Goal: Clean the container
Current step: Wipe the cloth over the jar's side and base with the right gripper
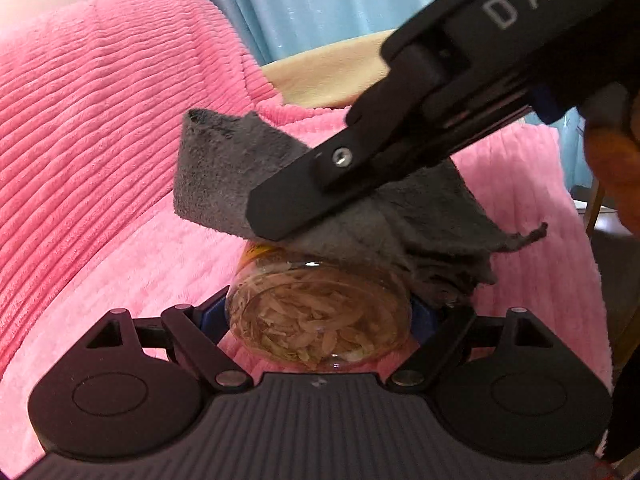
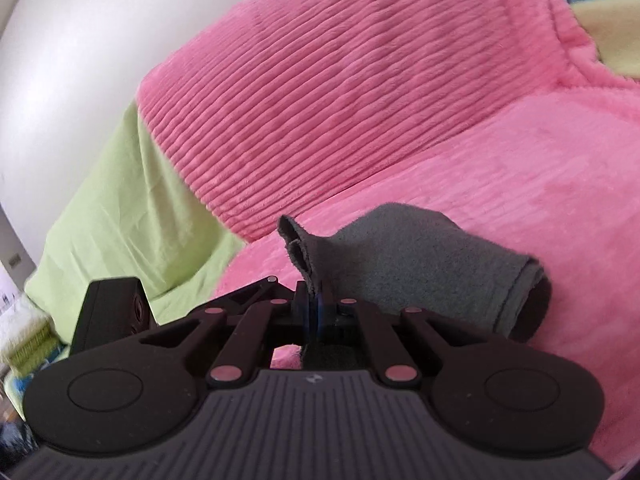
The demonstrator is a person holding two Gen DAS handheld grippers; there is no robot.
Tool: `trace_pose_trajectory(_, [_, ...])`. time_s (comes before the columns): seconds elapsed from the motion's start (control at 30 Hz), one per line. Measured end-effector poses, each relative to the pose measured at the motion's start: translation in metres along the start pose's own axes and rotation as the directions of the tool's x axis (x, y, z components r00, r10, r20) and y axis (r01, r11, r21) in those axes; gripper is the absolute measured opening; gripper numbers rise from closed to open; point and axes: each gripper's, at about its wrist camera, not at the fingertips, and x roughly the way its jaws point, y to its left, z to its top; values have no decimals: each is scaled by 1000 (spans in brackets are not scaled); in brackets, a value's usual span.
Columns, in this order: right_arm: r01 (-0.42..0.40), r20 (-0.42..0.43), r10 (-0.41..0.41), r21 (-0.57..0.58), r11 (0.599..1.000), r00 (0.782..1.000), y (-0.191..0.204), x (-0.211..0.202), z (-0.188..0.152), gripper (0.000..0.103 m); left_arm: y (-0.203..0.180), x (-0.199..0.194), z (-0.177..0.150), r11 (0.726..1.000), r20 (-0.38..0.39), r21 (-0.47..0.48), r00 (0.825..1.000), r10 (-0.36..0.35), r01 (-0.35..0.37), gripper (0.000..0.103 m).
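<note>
Jar: a clear container (image 1: 320, 320) with pale dried flakes inside lies on its side, bottom toward the left wrist camera, held between the fingers of the left gripper (image 1: 320, 312), which are pressed against its two sides.
Cloth: a grey cloth (image 1: 224, 176) is draped over the upper side of the jar; one corner stands up at the left, a frayed tip trails off to the right.
Right gripper: the right gripper (image 1: 272, 216) comes in from the upper right, its fingers pressed together on a fold of the cloth (image 2: 420, 264); its tip sits just above the jar's upper edge.
Open room: left of the jar and cloth the pink seat lies bare; on the right the cloth hangs close to the left gripper's right finger.
Surface: a pink ribbed plush cover (image 1: 100, 120) spreads over the seat and the rising backrest.
Edges: the cover ends at the right, where a darker floor shows.
Room: blue curtains (image 1: 312, 0) at the back, a green sheet (image 2: 120, 208) beside the pink cover, a white wall (image 2: 60, 40).
</note>
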Motion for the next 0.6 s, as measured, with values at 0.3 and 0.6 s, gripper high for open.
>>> trace_pose_trajectory(0.3, [52, 41, -53, 29, 998, 998, -7, 1, 5, 2, -3, 3, 2, 1000, 4, 30, 1000, 7, -7, 85])
trace_pose_trajectory(0.6, [106, 72, -107, 24, 994, 992, -13, 4, 11, 1, -5, 5, 4, 999, 8, 43, 1000, 13, -13, 84])
